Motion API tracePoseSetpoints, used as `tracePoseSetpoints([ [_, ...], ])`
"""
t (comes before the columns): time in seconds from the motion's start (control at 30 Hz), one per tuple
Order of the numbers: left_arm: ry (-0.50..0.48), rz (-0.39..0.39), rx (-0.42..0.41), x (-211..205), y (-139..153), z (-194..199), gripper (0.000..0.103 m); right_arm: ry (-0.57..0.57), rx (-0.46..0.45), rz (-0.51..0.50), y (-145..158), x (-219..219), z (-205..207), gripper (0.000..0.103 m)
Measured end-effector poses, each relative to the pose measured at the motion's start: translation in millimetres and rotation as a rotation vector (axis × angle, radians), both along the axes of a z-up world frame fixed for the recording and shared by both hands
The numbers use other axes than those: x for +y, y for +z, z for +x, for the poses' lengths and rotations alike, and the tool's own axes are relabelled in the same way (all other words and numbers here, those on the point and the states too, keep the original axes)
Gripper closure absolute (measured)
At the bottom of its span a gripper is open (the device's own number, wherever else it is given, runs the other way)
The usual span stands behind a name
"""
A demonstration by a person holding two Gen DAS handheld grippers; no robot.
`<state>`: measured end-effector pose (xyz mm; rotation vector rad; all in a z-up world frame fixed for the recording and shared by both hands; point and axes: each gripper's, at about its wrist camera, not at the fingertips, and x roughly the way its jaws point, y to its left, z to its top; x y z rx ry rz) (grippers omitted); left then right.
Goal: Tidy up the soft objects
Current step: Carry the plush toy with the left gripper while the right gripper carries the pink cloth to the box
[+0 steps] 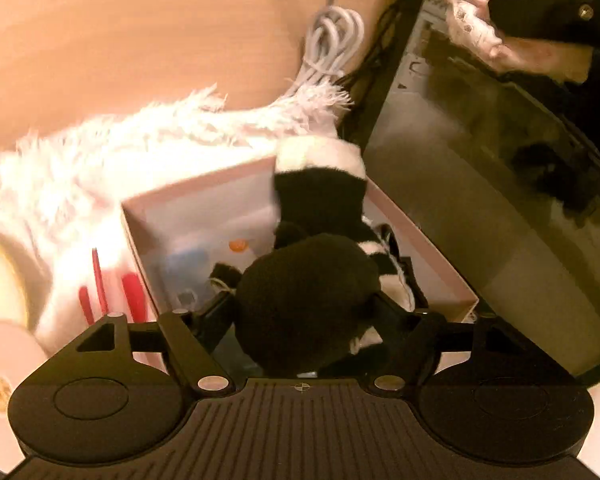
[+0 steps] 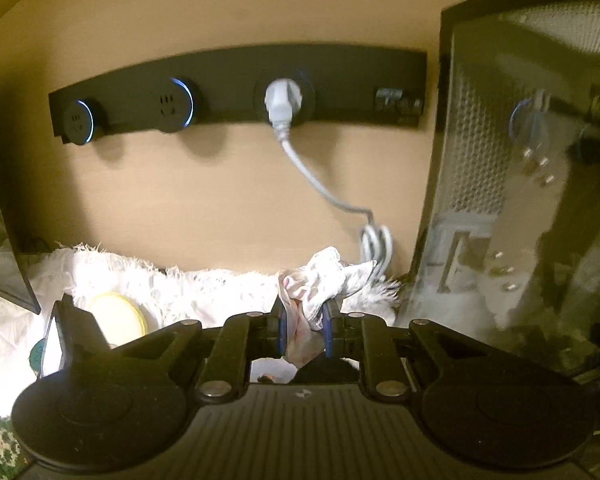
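white shaggy fabric (image 1: 100, 168) covers the table, with a pale open box (image 1: 204, 216) resting on it. the left tool (image 1: 304, 308) is clamped on a black-and-white plush toy (image 1: 312, 264), whose long axis runs straight ahead over the box. the right tool (image 2: 305, 332) is pinched on a crumpled pale cloth (image 2: 320, 280), held up beside a dark computer case (image 2: 500, 160).
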<state>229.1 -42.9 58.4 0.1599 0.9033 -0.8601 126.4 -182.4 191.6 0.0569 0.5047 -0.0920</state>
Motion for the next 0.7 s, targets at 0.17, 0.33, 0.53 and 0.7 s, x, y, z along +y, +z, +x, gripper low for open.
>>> tracePoseSetpoints([
  [0.17,0.038,-0.161,0.022,39,16,-1,0.027,0.053,0.046,0.095,-11,5,25,0.086],
  [0.33,0.112,-0.247,-0.022,73,44,-13,0.027,0.079,0.176,0.237,-40,12,81,0.086],
  [0.53,0.136,-0.262,-0.019,131,44,-58,0.027,0.024,0.41,0.349,-109,17,147,0.064],
  [0.7,0.251,-0.183,-0.027,201,20,-90,0.027,-0.016,0.433,0.256,-131,29,150,0.061],
])
